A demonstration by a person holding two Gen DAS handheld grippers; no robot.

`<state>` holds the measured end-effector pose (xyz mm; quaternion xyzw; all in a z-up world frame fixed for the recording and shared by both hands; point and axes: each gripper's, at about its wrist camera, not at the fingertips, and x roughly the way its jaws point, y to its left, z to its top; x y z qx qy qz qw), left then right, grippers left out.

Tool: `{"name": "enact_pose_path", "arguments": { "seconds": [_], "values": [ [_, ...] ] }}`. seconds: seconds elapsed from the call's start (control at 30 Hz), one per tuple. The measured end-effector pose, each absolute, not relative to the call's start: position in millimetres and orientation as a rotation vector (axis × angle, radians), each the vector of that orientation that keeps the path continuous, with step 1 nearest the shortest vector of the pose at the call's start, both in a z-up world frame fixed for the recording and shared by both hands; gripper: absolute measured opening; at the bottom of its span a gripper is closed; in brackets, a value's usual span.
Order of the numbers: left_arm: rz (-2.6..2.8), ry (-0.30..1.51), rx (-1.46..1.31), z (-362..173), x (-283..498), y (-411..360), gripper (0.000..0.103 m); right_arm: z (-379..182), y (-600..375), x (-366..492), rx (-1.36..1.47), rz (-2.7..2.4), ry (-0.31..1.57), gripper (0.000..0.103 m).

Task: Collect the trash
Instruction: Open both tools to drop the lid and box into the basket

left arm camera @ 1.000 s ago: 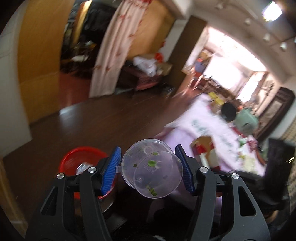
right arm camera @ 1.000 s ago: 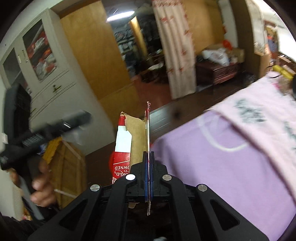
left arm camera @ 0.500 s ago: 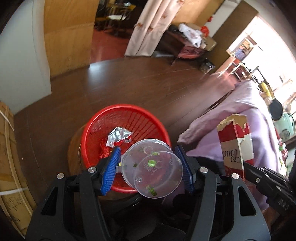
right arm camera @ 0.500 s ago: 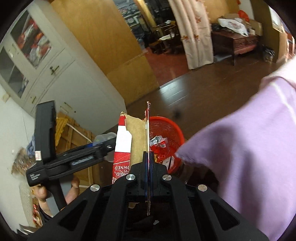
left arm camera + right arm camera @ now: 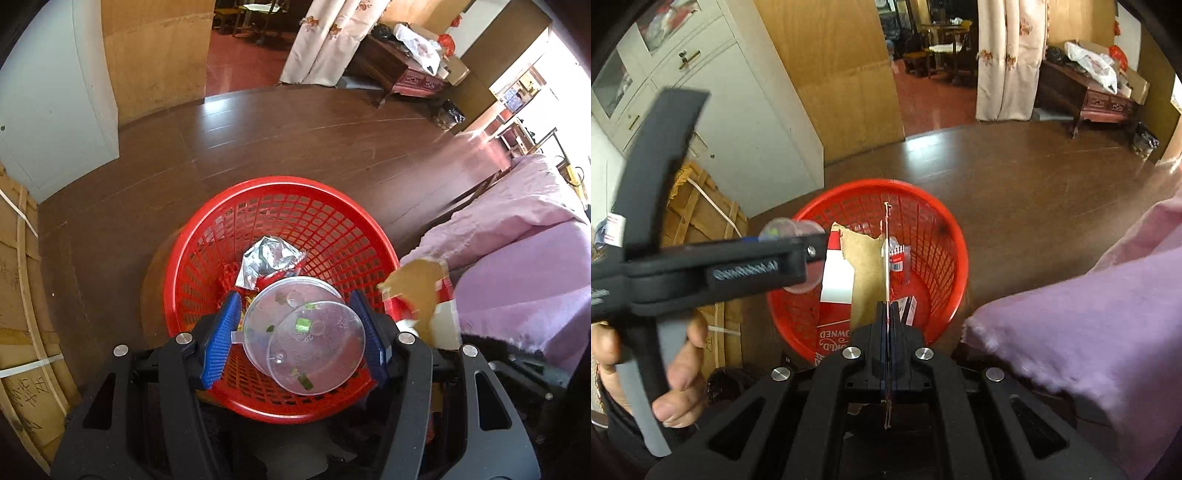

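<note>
Basically both tools were over the red basket (image 5: 177,280), so the step in hand looked like the drop. The left gripper (image 5: 295,332) held a clear plastic lid (image 5: 306,332), a stacked pair by the look of it, with green scraps stuck on; the blue pads (image 5: 221,343) pressed its left and right edges, jaws fairly wide apart around it. It sat above the near half of the basket, over a silver foil wrapper (image 5: 267,258) already inside. To do it well: open only when the whole disc is inside the rim, since the near edge looked close to the near rim; tip it slightly down so it slides in rather than catching on the mesh. The right gripper (image 5: 888,317) was clamped tight on a torn red-and-white carton (image 5: 846,280), jaws closed to a thin slit on the cardboard edge, the carton standing upright over the basket (image 5: 942,229) mouth; release that the same way, clear of the other tool. Pose: left tool pointed steeply down from the near side, the person's hand (image 5: 676,369) wrapped on its handle at left in the right view; right tool aimed down and forward, purple cloth (image 5: 1089,325) just right of the basket.
</note>
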<state>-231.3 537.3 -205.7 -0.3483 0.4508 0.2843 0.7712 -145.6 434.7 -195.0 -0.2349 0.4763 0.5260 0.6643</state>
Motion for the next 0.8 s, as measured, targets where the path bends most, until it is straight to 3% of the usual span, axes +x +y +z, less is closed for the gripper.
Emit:
{"name": "enact_pose_path", "arguments": {
  "seconds": [0.53,0.6,0.73,0.8],
  "values": [
    [0.723,0.949,-0.819,-206,-230,554,0.062,-224,445,-131,-0.416,1.252,1.149,0.006],
    [0.706,0.929,-0.865,-204,-234,557,0.077,-222,445,-131,-0.419,1.262,1.128,0.012],
    [0.698,0.881,-0.902,-198,-240,560,0.083,-219,443,-131,-0.415,1.281,1.107,0.034],
    [0.703,0.872,-0.908,-192,-241,558,0.084,-220,442,-130,-0.411,1.295,1.107,0.036]
  ]
}}
